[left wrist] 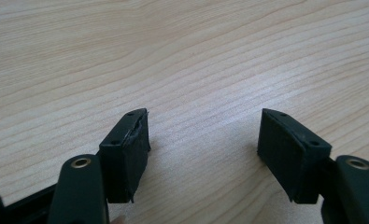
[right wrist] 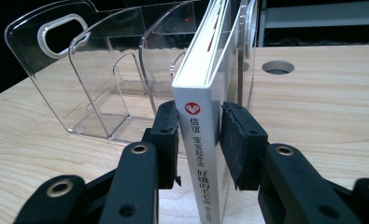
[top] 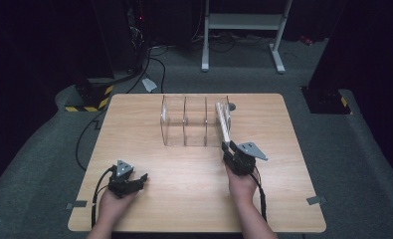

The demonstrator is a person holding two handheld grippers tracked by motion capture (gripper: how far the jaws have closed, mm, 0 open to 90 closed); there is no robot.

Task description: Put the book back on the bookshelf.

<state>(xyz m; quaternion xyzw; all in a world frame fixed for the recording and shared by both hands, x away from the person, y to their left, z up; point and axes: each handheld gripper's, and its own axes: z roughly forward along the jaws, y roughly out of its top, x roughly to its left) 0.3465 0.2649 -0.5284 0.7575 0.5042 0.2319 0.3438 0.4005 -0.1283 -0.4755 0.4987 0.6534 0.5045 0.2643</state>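
Note:
A clear plastic rack (top: pixel 184 122) with several upright dividers stands at the table's far middle. A thin white book (top: pixel 223 122) stands on edge in its rightmost slot, spine toward me. In the right gripper view the rack (right wrist: pixel 98 84) sits behind the book (right wrist: pixel 203 88), whose spine carries a red logo and printed characters. My right gripper (top: pixel 227 147) (right wrist: pixel 199 140) holds the book's near end, one pad on each cover. My left gripper (top: pixel 140 179) (left wrist: pixel 203 140) rests low over bare wood at the near left, jaws wide apart with nothing between them.
A round cable hole (top: pixel 232 106) (right wrist: pixel 278 67) is cut in the wooden table (top: pixel 134 129) just right of the rack. The rack's other slots hold nothing. Beyond the table are a white stand's legs (top: pixel 278 55) and dark equipment with cables (top: pixel 134 45).

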